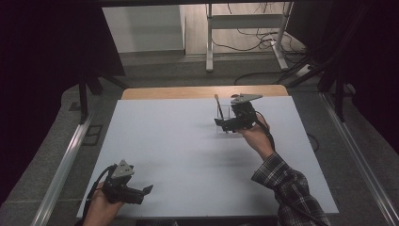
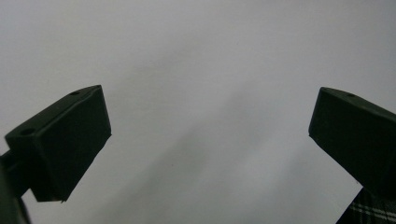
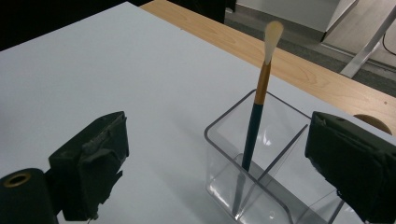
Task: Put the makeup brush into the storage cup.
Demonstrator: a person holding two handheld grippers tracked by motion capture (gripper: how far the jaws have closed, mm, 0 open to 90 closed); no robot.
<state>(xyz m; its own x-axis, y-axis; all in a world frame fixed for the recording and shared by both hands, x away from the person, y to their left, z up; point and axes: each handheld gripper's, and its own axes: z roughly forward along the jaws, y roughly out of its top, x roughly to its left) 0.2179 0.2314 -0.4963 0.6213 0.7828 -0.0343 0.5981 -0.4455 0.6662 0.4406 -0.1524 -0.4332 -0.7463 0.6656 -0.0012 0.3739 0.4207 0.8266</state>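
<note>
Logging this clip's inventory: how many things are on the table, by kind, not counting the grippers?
Brush: 1, standing tilted in the holder, bristles up
Clear holder: 1, with a divider inside
Total: 2

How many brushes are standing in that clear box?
1. A single brush stands bristles up in the near-left compartment of the clear box, leaning toward its divider. The box's right side is partly hidden.
</note>
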